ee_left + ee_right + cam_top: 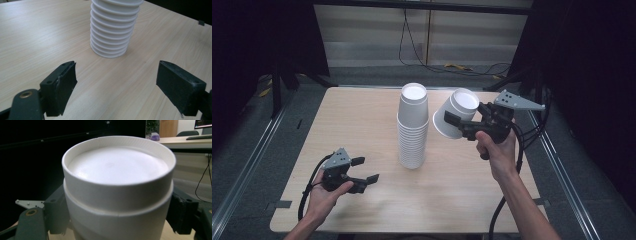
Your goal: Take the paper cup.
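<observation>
Pale wooden table point(362, 125), dark surroundings, floor cables beyond. Nearest: left gripper point(366, 170), jaws spread, nothing between them, resting low by the front edge. Mid-table: stack of cups point(413, 127), upside down, well apart from it. Right gripper point(454, 122) pinches one paper cup point(455, 113) by its side wall, tilted in the air just beside the stack. Light, thin-walled, probably crushable; hold gently. Right gripper view shows the cup's recessed base point(117, 165); left gripper view shows the stack's ribbed rims point(111, 37).

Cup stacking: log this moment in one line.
right tongs: shut on single cup, tilted, off table | left tongs: open, empty, near table | cup stack: upside down, standing mid-table
</observation>
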### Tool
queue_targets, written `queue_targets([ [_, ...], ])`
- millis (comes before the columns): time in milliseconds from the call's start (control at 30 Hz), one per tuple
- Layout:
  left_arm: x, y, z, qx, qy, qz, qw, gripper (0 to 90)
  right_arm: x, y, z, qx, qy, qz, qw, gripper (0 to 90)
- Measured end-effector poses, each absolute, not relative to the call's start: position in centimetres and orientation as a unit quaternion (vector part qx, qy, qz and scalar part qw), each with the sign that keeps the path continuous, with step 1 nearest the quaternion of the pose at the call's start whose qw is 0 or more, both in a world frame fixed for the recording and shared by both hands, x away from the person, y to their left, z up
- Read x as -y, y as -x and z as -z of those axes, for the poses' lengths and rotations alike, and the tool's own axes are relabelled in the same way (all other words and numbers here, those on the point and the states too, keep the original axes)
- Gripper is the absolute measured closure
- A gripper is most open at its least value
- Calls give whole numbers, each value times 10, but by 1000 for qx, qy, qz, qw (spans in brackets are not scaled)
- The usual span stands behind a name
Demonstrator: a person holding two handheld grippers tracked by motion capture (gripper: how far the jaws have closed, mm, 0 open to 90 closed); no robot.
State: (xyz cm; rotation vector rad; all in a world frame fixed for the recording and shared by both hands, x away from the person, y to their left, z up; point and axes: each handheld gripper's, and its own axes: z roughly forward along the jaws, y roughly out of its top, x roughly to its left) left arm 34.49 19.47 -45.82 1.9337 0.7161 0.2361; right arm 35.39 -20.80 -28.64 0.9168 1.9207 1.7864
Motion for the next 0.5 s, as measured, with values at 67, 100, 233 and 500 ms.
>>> queue_targets([
  [67, -190, -347, 457, -287, -809, -97, 504, 160, 210, -355, 295, -683, -325, -630, 176, 203],
  [100, -188, -348, 456, -285, -813, -95, 499, 160, 210, -355, 299, -683, -326, -630, 174, 203],
  [233, -183, -350, 452, -278, -810, -96, 506, 160, 209, -354, 310, -691, -318, -629, 161, 203],
  [500, -172, -350, 443, -265, -806, -91, 522, 160, 196, -352, 330, -711, -298, -621, 141, 204],
])
